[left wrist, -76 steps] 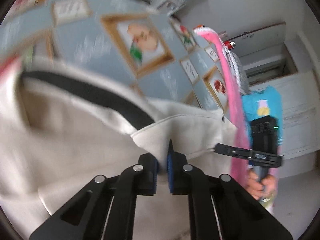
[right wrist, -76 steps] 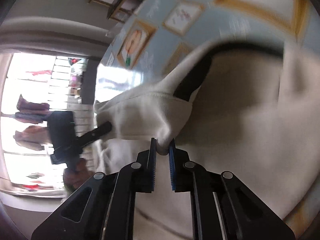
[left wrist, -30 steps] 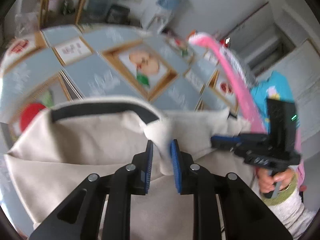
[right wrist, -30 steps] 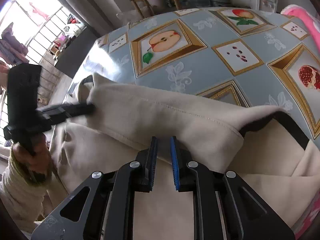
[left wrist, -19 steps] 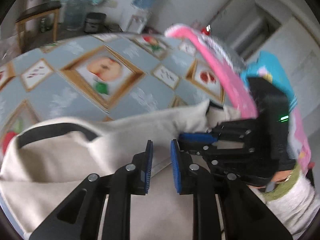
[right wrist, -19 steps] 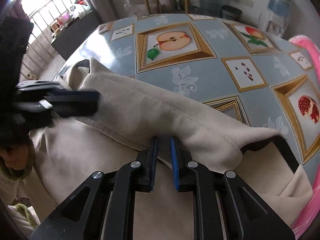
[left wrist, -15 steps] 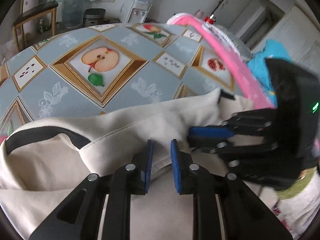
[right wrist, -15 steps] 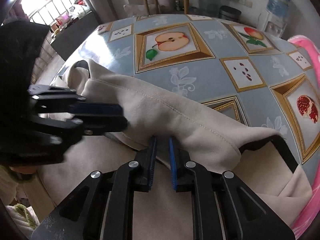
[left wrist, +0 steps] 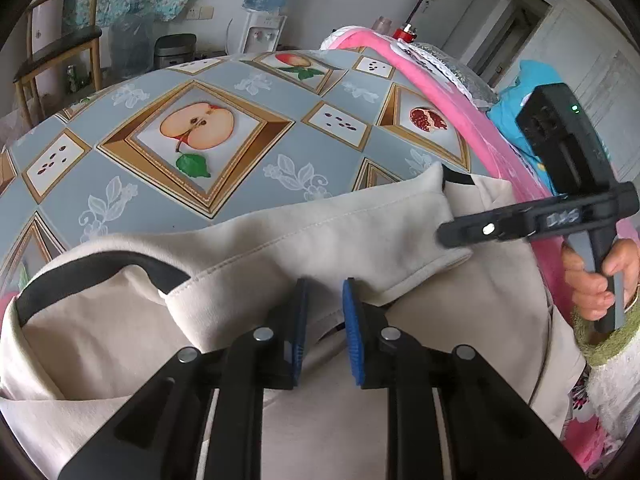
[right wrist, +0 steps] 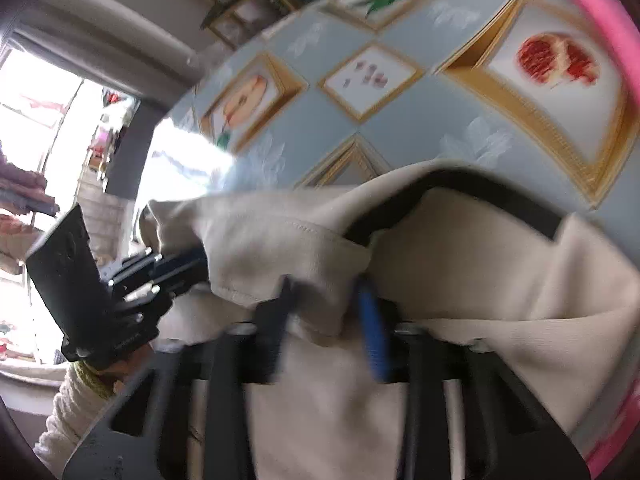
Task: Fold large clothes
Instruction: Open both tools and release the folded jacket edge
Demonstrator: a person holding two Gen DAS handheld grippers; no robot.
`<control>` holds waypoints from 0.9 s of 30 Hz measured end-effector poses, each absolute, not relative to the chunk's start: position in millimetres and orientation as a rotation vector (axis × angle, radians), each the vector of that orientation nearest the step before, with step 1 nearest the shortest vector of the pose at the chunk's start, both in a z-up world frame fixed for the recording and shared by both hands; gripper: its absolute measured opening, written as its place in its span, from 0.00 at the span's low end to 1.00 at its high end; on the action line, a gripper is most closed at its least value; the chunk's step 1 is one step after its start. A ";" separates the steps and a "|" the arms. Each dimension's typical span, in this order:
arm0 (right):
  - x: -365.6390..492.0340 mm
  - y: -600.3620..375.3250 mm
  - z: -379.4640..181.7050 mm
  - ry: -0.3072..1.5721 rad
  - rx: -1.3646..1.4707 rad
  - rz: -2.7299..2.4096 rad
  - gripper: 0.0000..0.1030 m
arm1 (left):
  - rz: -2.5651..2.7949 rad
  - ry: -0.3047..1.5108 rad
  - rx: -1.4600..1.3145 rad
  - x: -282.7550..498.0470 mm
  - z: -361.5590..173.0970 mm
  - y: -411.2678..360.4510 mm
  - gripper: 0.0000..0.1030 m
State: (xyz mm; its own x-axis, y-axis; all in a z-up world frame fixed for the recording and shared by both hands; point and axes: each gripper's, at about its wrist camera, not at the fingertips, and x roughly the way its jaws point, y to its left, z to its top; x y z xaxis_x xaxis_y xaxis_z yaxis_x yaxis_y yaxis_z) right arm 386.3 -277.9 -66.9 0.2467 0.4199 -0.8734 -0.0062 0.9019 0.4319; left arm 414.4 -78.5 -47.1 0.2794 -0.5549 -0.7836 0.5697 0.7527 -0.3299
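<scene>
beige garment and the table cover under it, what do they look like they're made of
Beige garment: looks like a soft, matte woven or brushed fabric, going by the stitched seams, limp folds and black trim band. Table cover: probably vinyl or oilcloth, being smooth with printed fruit panels and window glare in the right wrist view.

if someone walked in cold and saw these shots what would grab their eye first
The big cream garment with black trim fills the lower half of both views, folded over on the table. Behind it, the blue-grey tablecloth with gold-framed fruit pictures stands out, the halved apple above all. The left tongs sit slightly open at the fold's edge, and the right tongs, blurred, have cloth bunched between them; a bright pink band runs along the table's right side.
</scene>
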 end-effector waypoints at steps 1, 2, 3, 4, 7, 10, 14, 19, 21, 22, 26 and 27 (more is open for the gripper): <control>387.1 -273.5 -64.8 1.274 0.335 0.289 0.13 | -0.752 1.039 0.021 414.2 -47.1 -79.0 0.18; 388.1 -271.1 -61.4 1.254 0.313 0.284 0.09 | -0.751 1.035 0.027 414.3 -47.1 -79.5 0.18; 390.5 -268.1 -57.6 1.229 0.281 0.269 0.08 | -0.749 1.029 0.040 414.8 -46.7 -81.4 0.18; 392.8 -265.3 -55.3 1.215 0.252 0.257 0.08 | -0.747 1.027 0.046 415.4 -46.4 -82.5 0.18; 404.5 -253.1 -60.9 1.195 0.162 0.214 0.09 | -0.737 1.019 0.060 416.2 -45.5 -85.2 0.18; 402.5 -248.9 -60.1 1.185 0.097 0.209 0.17 | -0.732 1.014 0.054 413.3 -46.7 -83.0 0.18; 385.4 -263.6 -48.4 1.192 0.032 0.116 0.41 | -0.732 1.008 0.048 410.9 -47.6 -81.0 0.18; 364.7 -254.6 -8.1 1.041 0.025 0.106 0.36 | -0.733 1.007 0.036 412.0 -48.3 -81.2 0.18; 363.1 -242.1 -8.1 1.042 0.072 0.231 0.22 | -0.730 1.007 0.030 411.8 -48.3 -80.6 0.18; 366.5 -228.9 -15.5 1.074 0.094 0.299 0.19 | -0.730 1.008 0.027 411.5 -48.4 -80.3 0.18; 379.7 -198.0 -54.3 1.153 0.050 0.343 0.10 | -0.735 1.014 0.010 412.6 -48.1 -76.2 0.18; 380.3 -201.2 -57.1 1.132 0.063 0.352 0.10 | -0.728 1.022 0.017 412.6 -46.3 -73.5 0.18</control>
State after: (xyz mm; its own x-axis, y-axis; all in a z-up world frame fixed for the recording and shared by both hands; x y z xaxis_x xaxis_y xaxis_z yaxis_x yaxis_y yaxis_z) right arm 380.3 -201.2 -57.1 0.3757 0.3067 -0.8745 -0.2430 0.9432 0.2264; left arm 412.6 -73.5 -46.3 0.3113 -0.5435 -0.7796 0.5589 0.7682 -0.3123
